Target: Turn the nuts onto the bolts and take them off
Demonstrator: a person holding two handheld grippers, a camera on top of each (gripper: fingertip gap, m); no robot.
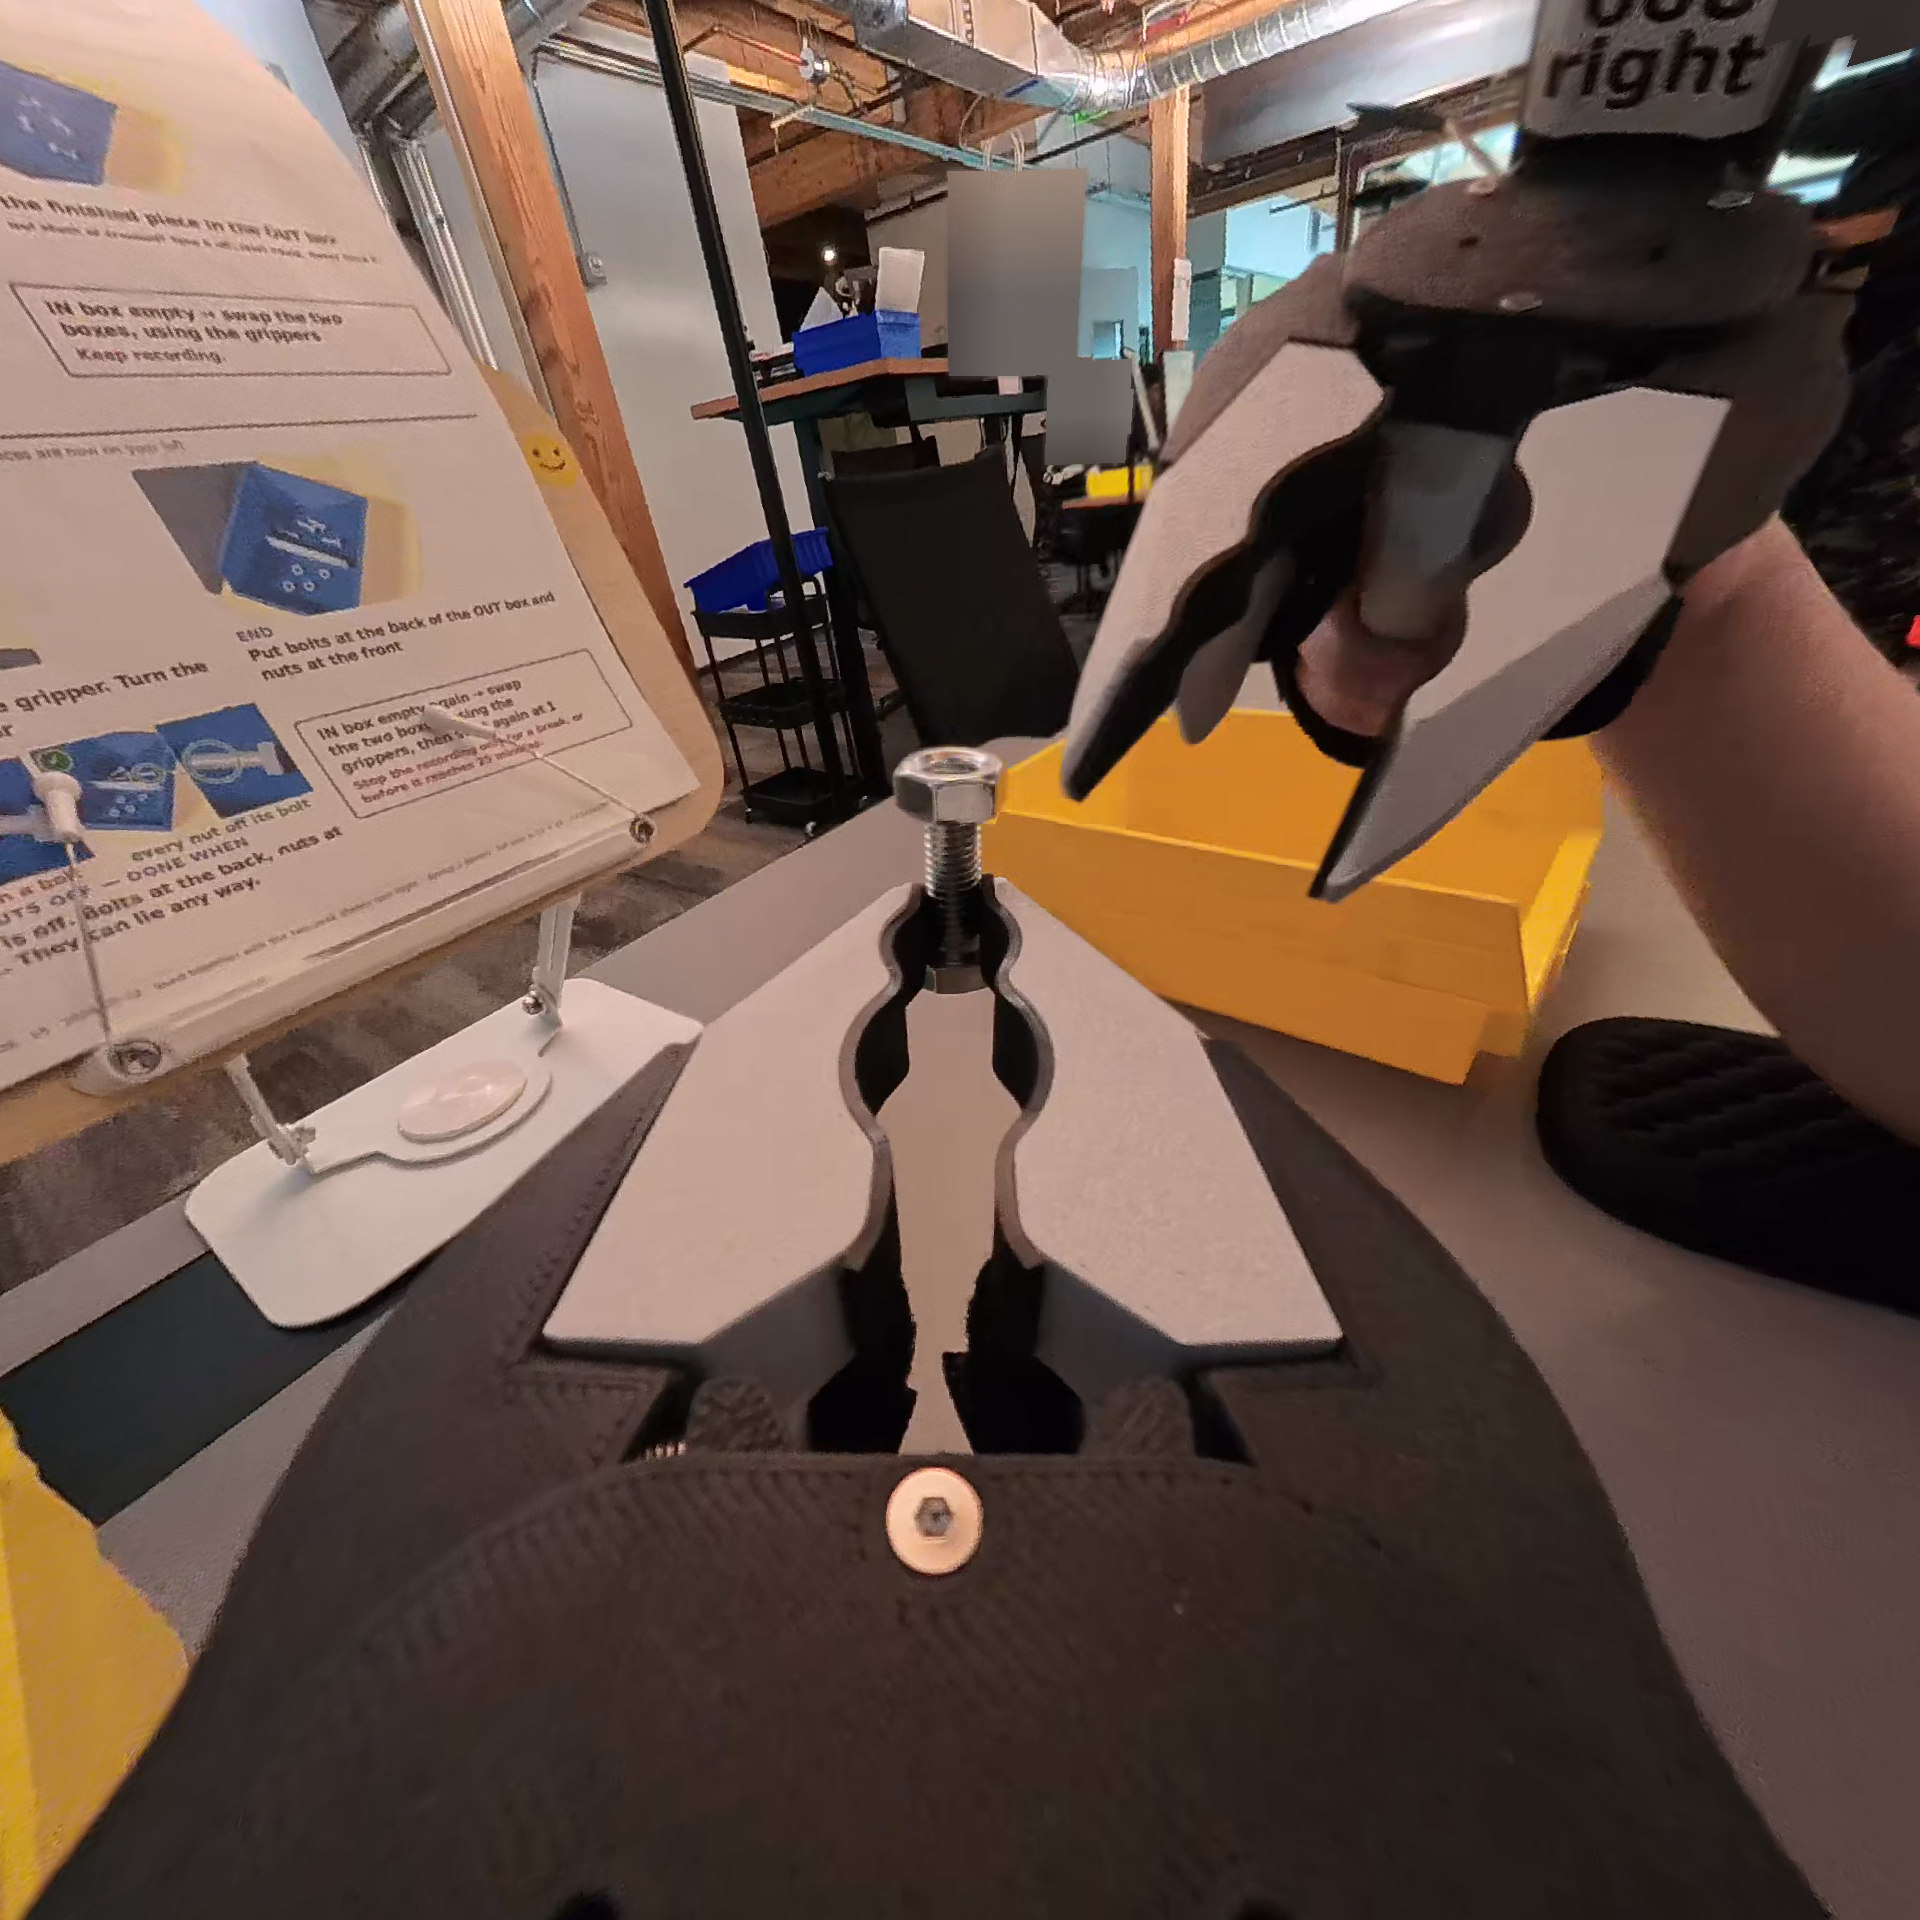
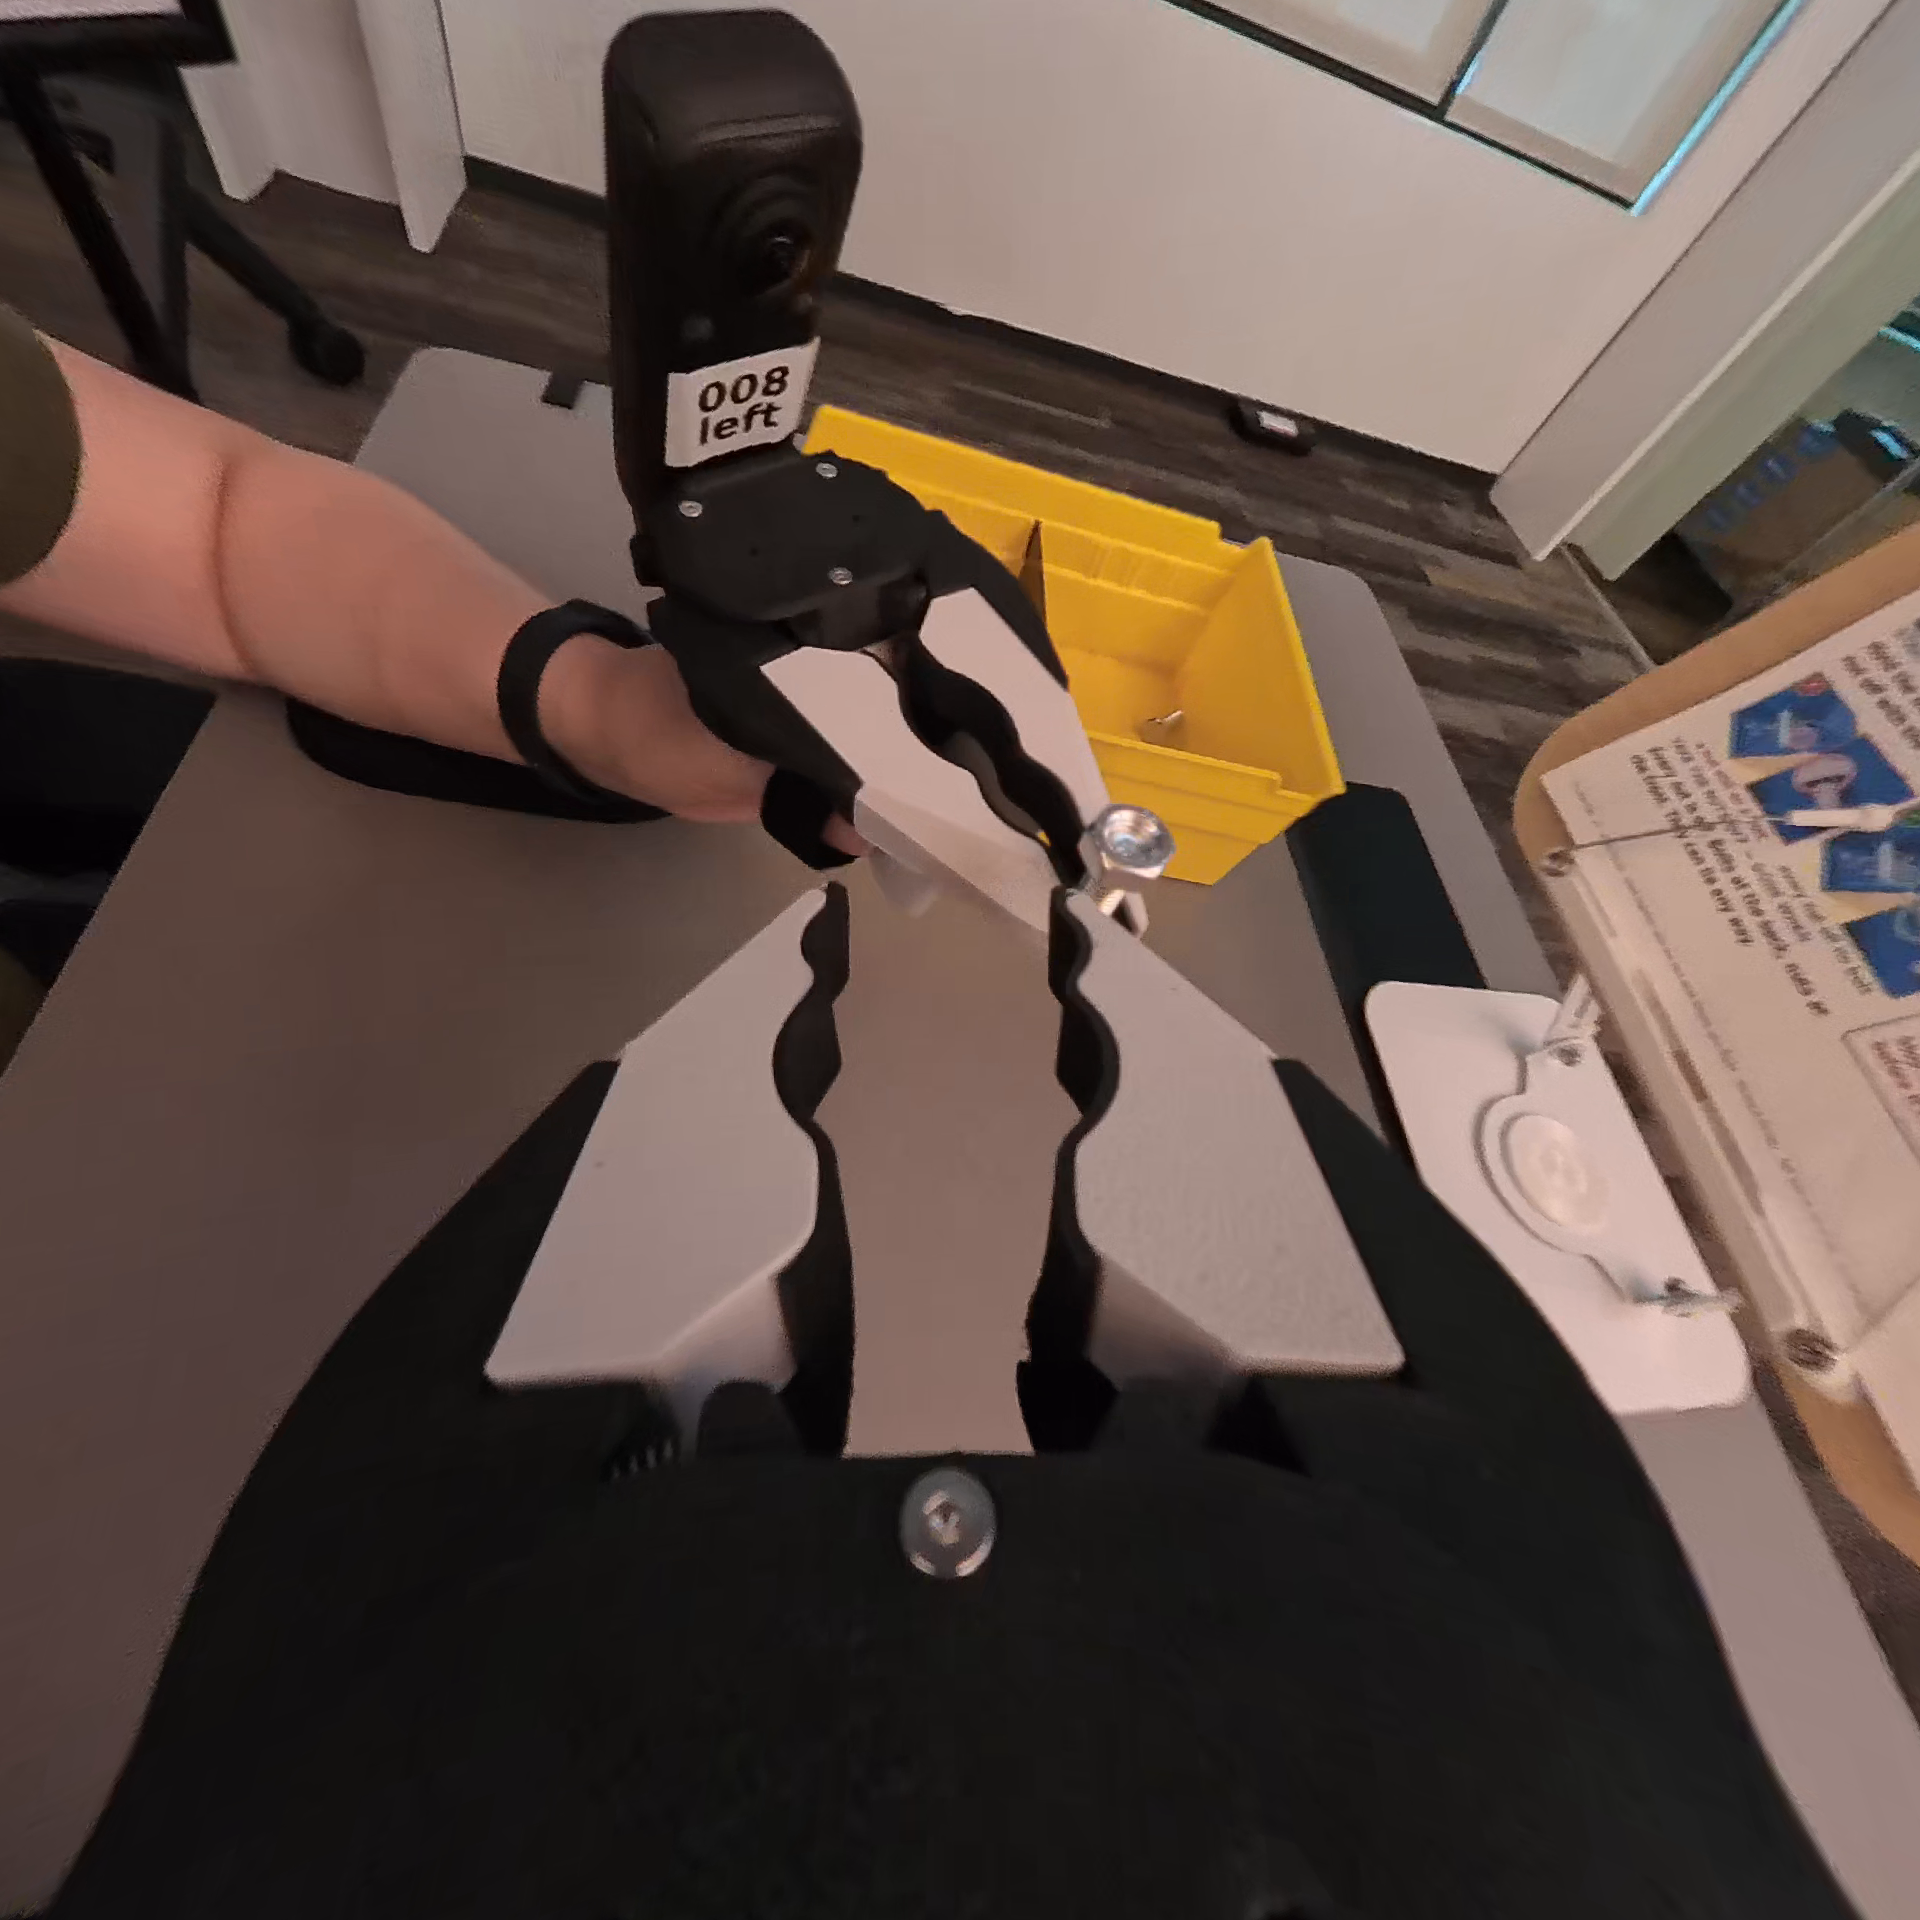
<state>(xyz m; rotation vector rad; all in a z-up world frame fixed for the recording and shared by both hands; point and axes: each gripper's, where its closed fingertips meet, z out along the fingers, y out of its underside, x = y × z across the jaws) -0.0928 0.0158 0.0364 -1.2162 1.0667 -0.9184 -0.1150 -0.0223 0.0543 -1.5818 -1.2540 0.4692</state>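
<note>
My left gripper (image 1: pixel 951 914) is shut on a steel bolt (image 1: pixel 948 894) and holds it upright above the table. A hex nut (image 1: pixel 948 781) sits on the bolt's top end. My right gripper (image 1: pixel 1205 831) is open and empty, up and to the right of the nut, a little apart from it. In the right wrist view my right gripper (image 2: pixel 951 899) is open, with the nut (image 2: pixel 1127 836) just beyond its right fingertip (image 2: pixel 1070 914). The left gripper (image 2: pixel 1060 852) holds the bolt there.
A yellow bin (image 1: pixel 1299 883) stands behind the bolt. Another yellow bin (image 2: pixel 1174 665) with a divider holds a small metal part (image 2: pixel 1162 722). An instruction sheet on a stand (image 1: pixel 260 623) is at the left. A black wrist pad (image 1: pixel 1725 1153) lies on the grey table (image 2: pixel 312 987). Spacing between my two grippers at the tips: around 5 cm.
</note>
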